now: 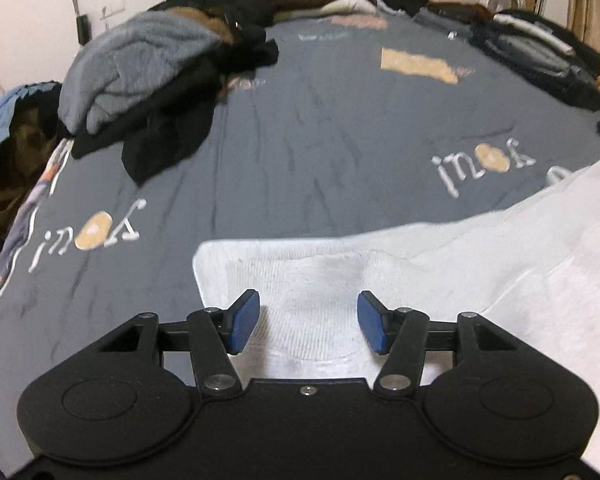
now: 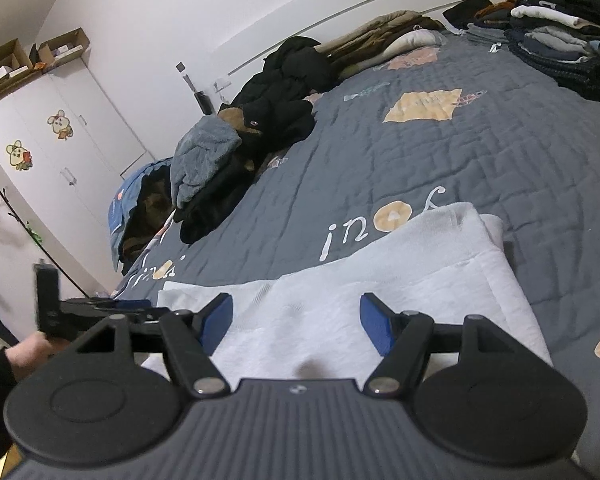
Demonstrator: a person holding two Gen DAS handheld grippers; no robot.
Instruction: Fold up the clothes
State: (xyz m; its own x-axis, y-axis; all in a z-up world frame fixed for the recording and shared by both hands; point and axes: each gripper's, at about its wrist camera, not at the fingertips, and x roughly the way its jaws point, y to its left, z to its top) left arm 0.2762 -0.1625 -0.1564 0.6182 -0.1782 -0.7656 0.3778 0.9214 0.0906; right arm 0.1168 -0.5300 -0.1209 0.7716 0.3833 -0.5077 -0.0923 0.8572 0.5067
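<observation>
Spread wide, holding nothing: blue-padded left gripper point(image 1: 308, 320) over a white knitted garment point(image 1: 440, 280) lying flat on a grey quilted bedspread point(image 1: 320, 120), ribbed collar between the open fingers. Likewise parted and unloaded: blue-padded right gripper point(image 2: 296, 320) above the same white garment point(image 2: 380, 280), folded edge toward the far right. Open brown cardboard boxes point(image 2: 32, 56) atop a white wardrobe point(image 2: 60, 152), small items inside, too small to identify. Heaped grey and black clothes point(image 1: 152, 80) well apart; folded dark stack point(image 2: 560, 44) at the far corner.
</observation>
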